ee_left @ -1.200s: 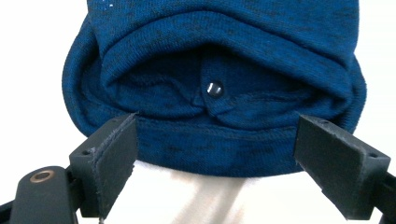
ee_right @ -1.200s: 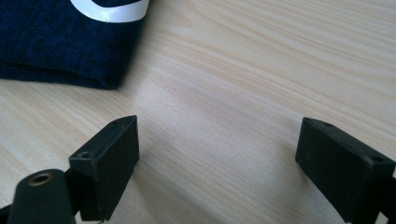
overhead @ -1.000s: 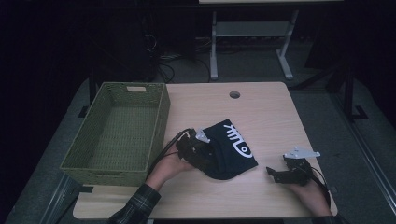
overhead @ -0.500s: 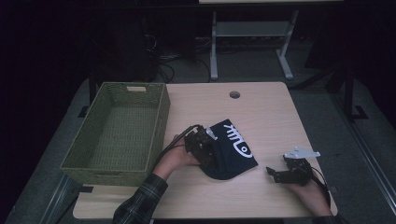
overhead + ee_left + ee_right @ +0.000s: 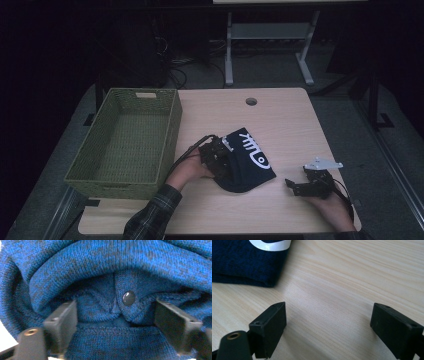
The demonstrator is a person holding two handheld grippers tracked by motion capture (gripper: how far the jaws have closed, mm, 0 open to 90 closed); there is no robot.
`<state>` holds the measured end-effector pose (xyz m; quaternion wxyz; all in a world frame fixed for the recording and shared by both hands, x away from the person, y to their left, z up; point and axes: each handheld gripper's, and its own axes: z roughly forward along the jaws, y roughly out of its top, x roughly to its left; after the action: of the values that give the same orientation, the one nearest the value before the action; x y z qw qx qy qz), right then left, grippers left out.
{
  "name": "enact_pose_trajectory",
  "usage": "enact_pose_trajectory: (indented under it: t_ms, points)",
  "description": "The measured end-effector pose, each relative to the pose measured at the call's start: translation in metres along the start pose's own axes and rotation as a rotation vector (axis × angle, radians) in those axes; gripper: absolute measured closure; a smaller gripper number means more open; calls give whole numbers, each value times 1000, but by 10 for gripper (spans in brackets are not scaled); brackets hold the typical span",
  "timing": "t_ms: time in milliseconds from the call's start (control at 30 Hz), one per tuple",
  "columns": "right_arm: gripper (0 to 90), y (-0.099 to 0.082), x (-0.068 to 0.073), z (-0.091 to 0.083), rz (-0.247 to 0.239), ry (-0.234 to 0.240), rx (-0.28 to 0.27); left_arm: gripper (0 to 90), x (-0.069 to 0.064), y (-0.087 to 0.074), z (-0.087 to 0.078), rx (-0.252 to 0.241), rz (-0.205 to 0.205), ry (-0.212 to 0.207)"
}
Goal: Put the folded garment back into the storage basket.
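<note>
My left tool had advanced into the blue knit garment mid-counter, jaws just narrowing around fabric, ungripped; right tool released.

High cam's looking down over the worktop; both claw cams are sitting close, sharing the blue knit cloth.

The dark blue knitted cloth with a white print lies folded on the table's middle, near the basket; a small dark snap button sits inside its fold.
</note>
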<state>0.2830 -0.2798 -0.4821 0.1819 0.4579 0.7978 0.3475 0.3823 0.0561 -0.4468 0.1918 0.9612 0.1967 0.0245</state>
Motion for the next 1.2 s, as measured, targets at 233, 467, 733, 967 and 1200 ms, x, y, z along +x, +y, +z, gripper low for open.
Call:
enact_pose_trajectory:
  t_ms: [233, 467, 733, 967, 1200]
  points:
    - [129, 0, 0, 0, 0, 0, 0, 448, 1, 0, -6, 15, 6, -17]
    - [129, 0, 0, 0, 0, 0, 0, 702, 1, 0, -7, 16, 0, -60]
    - [129, 0, 0, 0, 0, 0, 0, 740, 4, -2, -9, 5, -58, -100]
    - [129, 0, 0, 0, 0, 0, 0, 747, 3, -1, -22, -42, -81, -111]
    - [129, 0, 0, 0, 0, -1, 0, 753, 2, 4, -37, -70, -79, -105]
